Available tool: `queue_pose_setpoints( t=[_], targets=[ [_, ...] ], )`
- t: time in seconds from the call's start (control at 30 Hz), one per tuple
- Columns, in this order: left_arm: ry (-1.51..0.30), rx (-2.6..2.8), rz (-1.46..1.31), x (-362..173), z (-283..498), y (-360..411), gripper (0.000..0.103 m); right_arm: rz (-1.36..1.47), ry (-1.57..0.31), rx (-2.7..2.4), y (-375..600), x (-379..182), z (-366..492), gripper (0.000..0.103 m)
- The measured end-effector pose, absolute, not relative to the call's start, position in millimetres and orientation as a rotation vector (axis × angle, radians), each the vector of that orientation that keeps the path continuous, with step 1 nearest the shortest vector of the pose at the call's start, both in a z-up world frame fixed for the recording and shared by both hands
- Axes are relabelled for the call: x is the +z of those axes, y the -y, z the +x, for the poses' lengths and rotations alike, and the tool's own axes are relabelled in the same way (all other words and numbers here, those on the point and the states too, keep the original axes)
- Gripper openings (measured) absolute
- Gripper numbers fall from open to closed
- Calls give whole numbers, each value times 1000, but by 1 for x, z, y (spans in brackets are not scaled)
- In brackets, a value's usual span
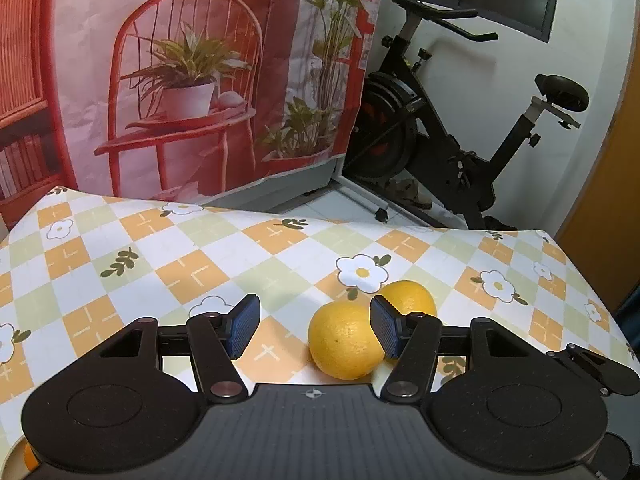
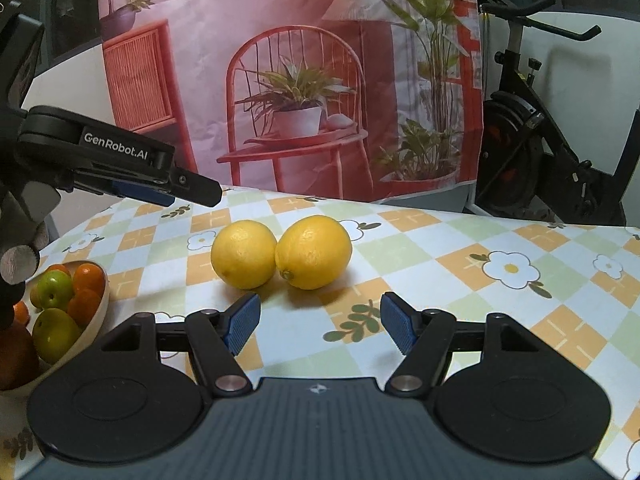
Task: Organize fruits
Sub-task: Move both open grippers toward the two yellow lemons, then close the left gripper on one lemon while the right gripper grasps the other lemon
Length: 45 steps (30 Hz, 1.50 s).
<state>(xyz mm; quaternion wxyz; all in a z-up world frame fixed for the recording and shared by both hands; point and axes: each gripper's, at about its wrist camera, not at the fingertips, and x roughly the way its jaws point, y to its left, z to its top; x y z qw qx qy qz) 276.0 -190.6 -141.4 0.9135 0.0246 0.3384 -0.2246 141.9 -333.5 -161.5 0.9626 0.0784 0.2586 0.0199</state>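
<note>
Two yellow lemons lie touching side by side on the chequered tablecloth, the left lemon (image 2: 244, 254) and the right lemon (image 2: 314, 252). In the left wrist view one lemon (image 1: 346, 338) shows between the fingers, close to the right pad (image 1: 386, 332), and the other lemon (image 1: 408, 298) lies behind it. My left gripper (image 1: 314, 330) is open; the right wrist view shows that left gripper (image 2: 192, 194) hovering above and behind the lemons, apart from them. My right gripper (image 2: 320, 322) is open and empty, just short of the lemons.
A cream bowl (image 2: 102, 304) with several green and orange fruits stands at the table's left edge. A hand (image 2: 20, 256) holds the left gripper's handle. Beyond the far table edge hang a printed backdrop (image 2: 300, 80) and an exercise bike (image 1: 460, 140).
</note>
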Motion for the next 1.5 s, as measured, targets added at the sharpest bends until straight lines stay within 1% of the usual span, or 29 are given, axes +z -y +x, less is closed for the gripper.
queue_pose_setpoints(
  t=[0.3,0.6,0.97,1.23,1.5],
  targets=[
    [-730,-469,-4,-143,288,187,60,151,-525,43,332,-163,147,70],
    [-781,-530,5,-160,294,204,60,146,-515,0,349,-162,146,70],
    [-903,-540,-103,-184,314,204,61,168,-528,-16,359,-170,140,70],
    [-892,-539,-147,-188,316,203,61,174,-524,-13,360,-170,139,70],
    [-882,-557,-147,-188,311,199,58,175,-527,-12,359,-170,139,70]
  ],
)
